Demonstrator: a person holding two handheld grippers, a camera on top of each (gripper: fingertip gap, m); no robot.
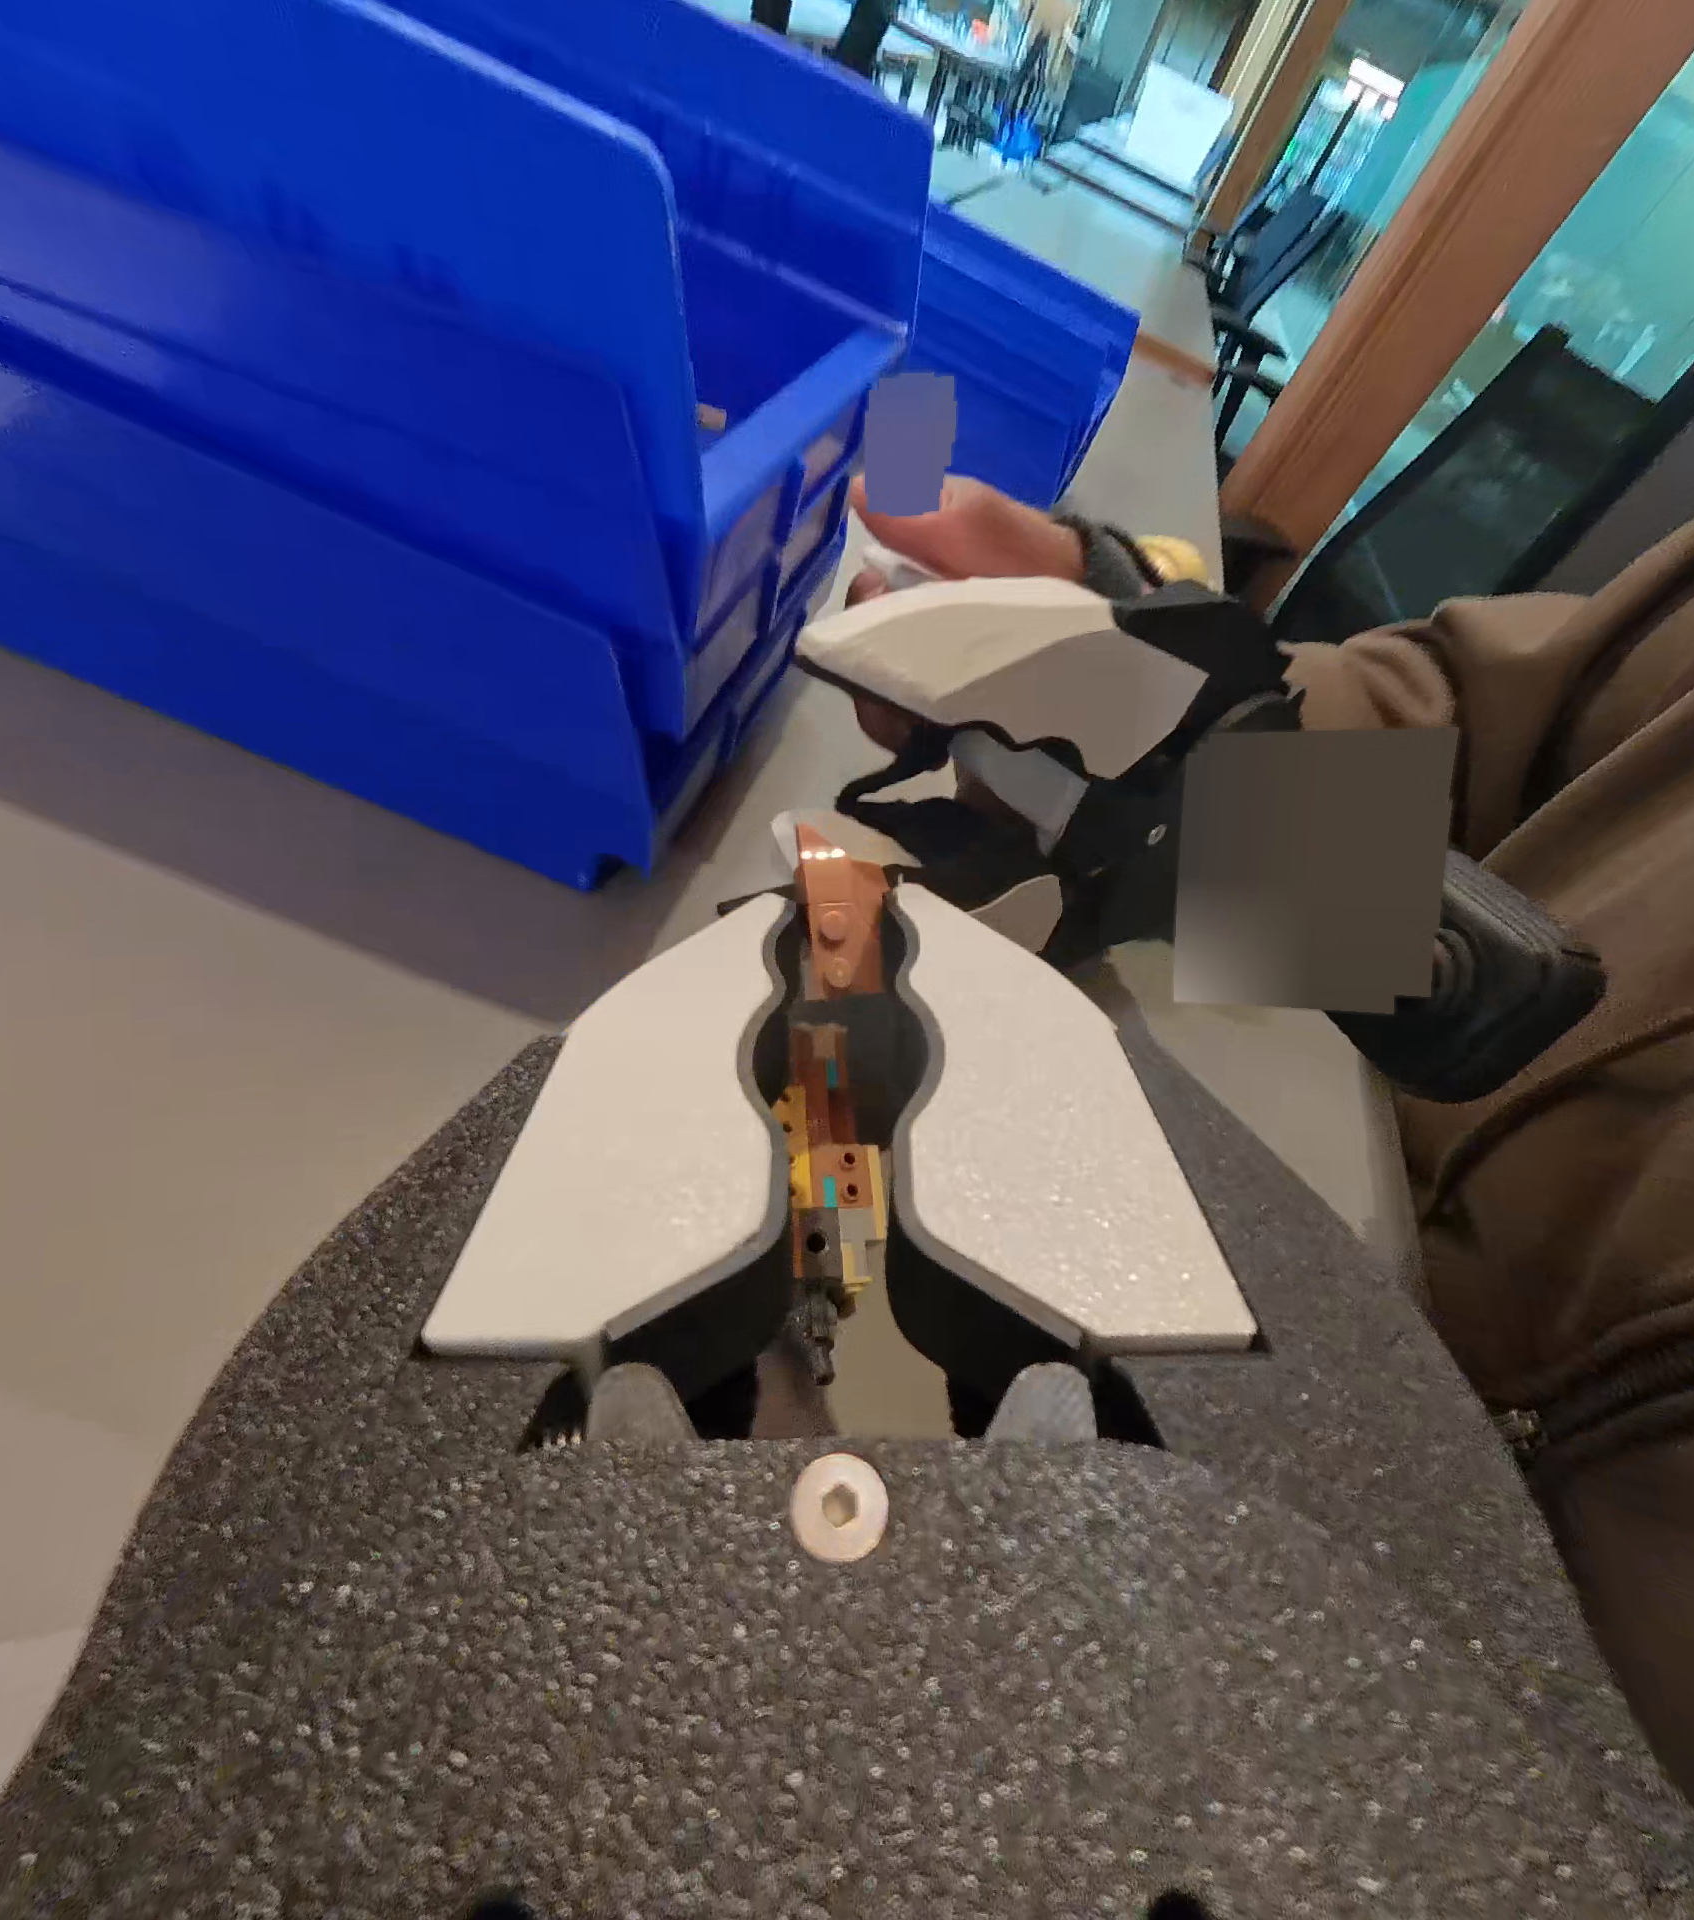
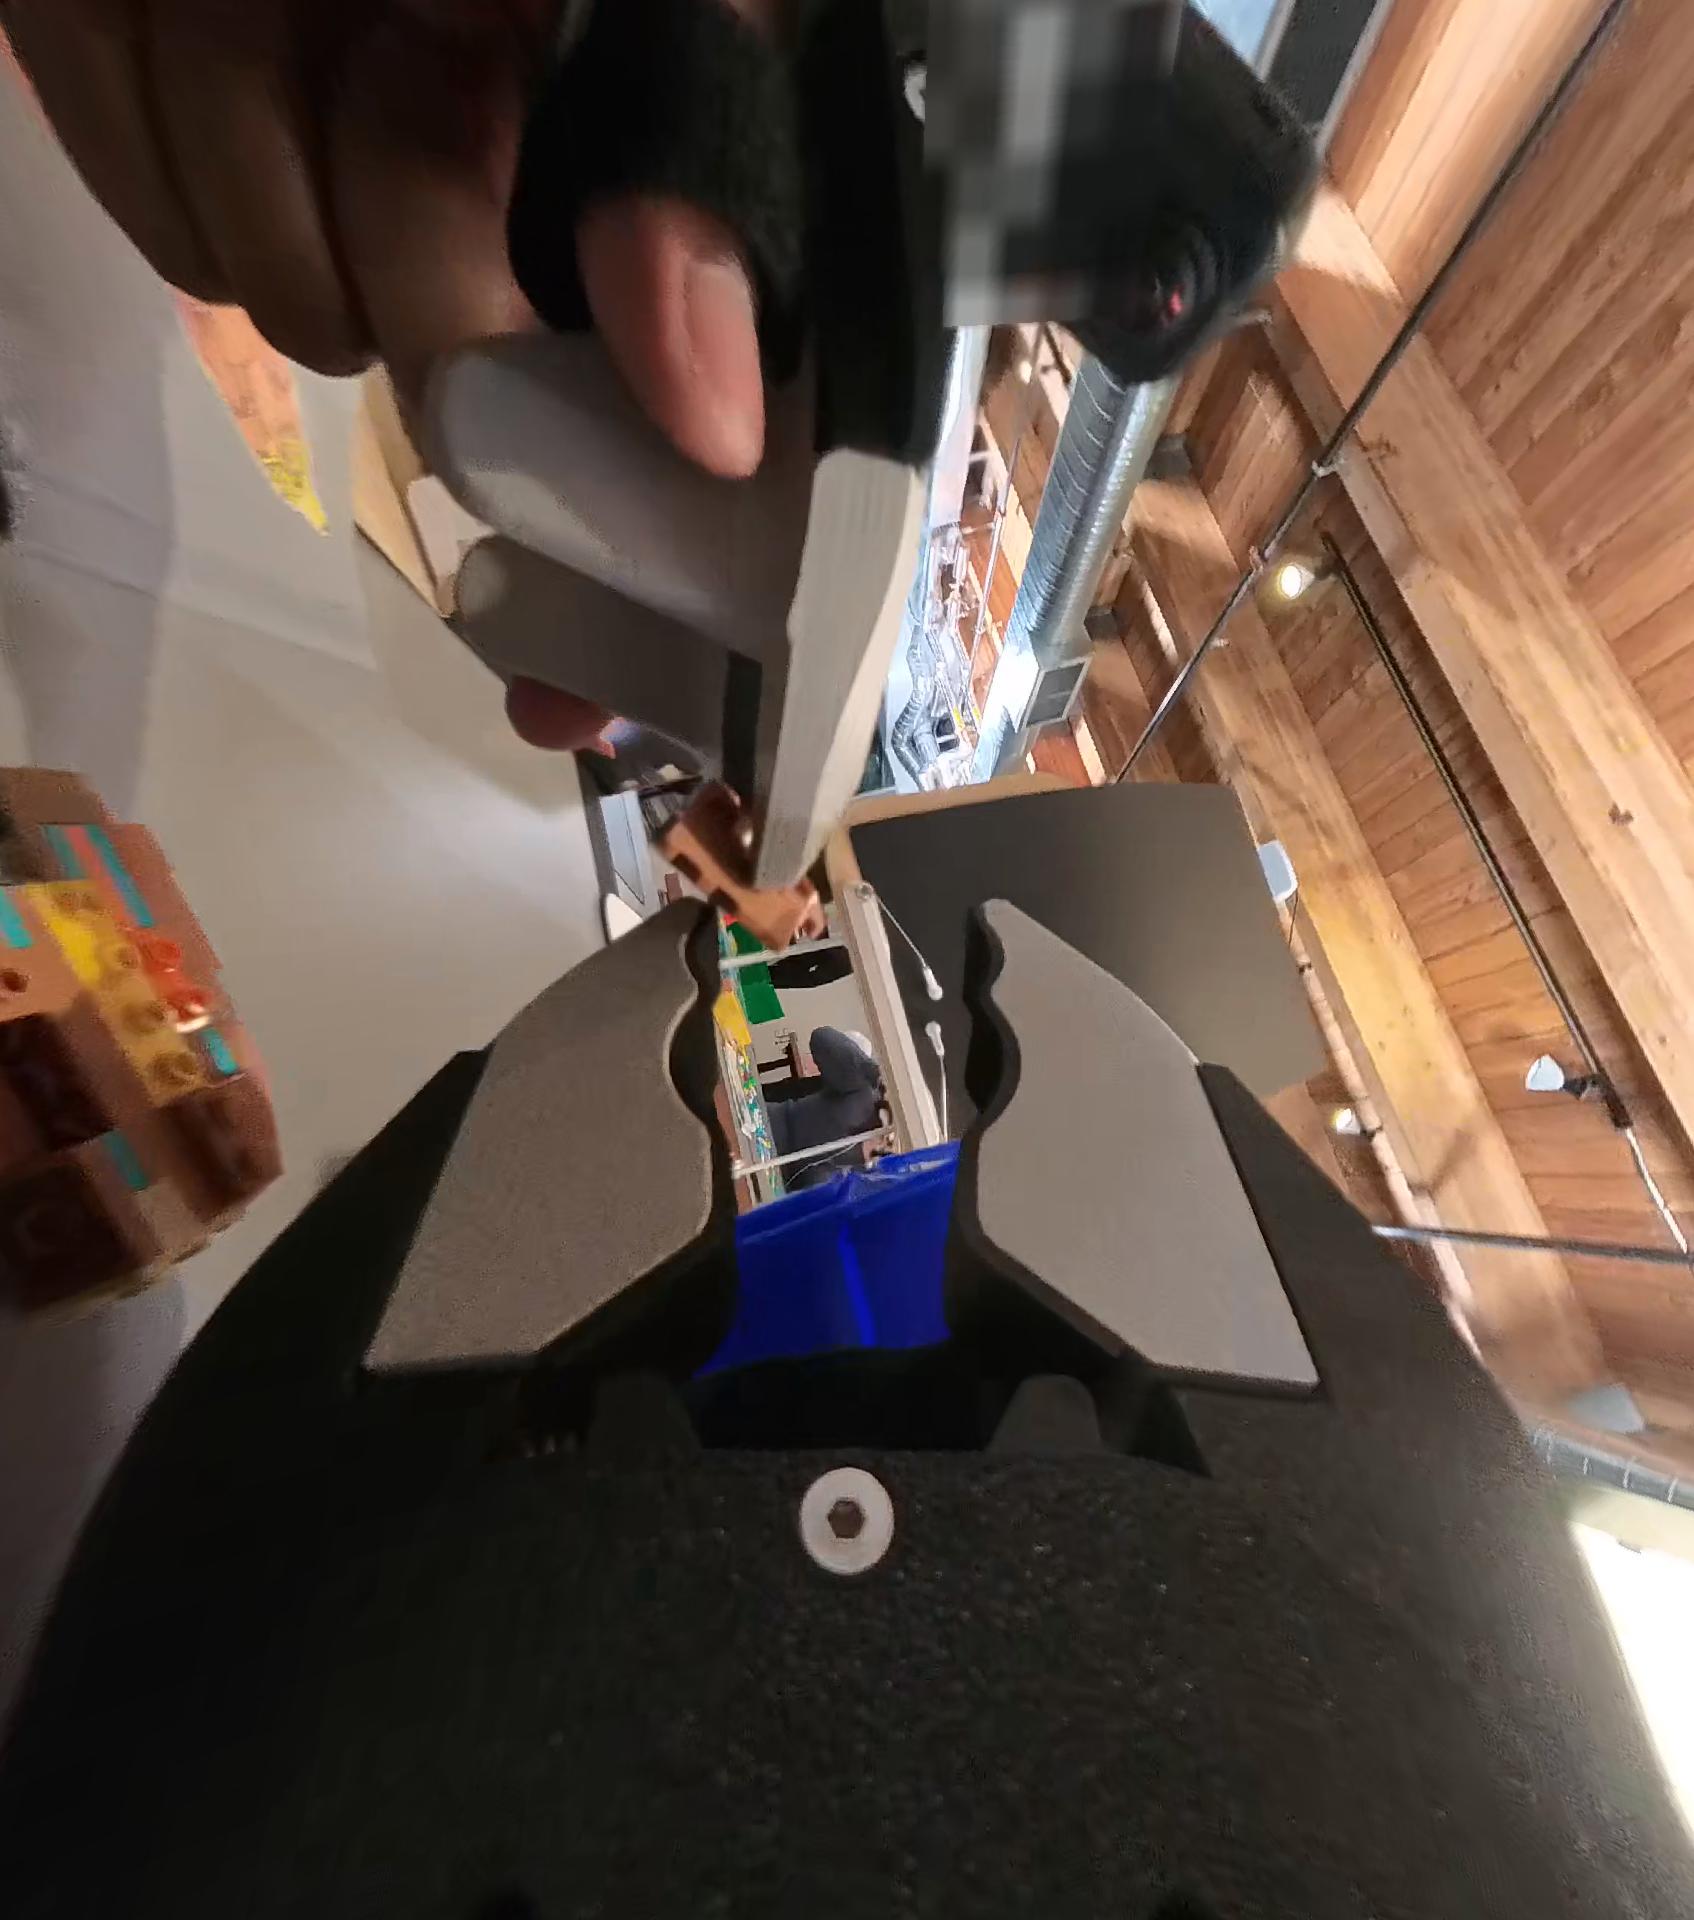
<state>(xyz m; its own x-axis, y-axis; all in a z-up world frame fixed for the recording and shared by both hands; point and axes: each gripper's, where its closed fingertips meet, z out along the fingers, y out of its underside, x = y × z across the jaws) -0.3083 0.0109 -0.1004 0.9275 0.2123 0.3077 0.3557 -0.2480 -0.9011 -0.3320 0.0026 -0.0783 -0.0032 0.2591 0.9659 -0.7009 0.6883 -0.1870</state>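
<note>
Clamped between the grey pads of the left gripper (image 1: 838,914) is a slim toy-brick assembly (image 1: 830,1091), built of brown, tan and yellow bricks with small teal marks; it runs lengthwise down the slot between the fingers, and its copper-brown wedge plate (image 1: 835,914) pokes out past the fingertips. From the left wrist view, the grey counter (image 1: 147,1039) lies below, and stacked blue storage bins (image 1: 355,468) stand on it to the far left. Just beyond the wedge plate, to the right, hangs the right gripper (image 1: 884,769), turned on its side and held by a person's hand (image 1: 978,540) in a dark fingerless glove, with a brown jacket sleeve (image 1: 1601,935) behind it on the right. In the right wrist view the right gripper (image 2: 838,914) is released, its jaws standing apart with nothing between them; a blue bin (image 2: 843,1257) shows through the gap. Its left fingertip (image 2: 677,930) sits just beside the copper-brown plate (image 2: 718,857), which sticks out from the left gripper's tip (image 2: 801,810); whether they touch cannot be told. A gloved hand (image 2: 677,312) holds that gripper from above. At the near left edge a blurred block of brown, yellow and orange bricks (image 2: 64,1049) fills the frame.
</note>
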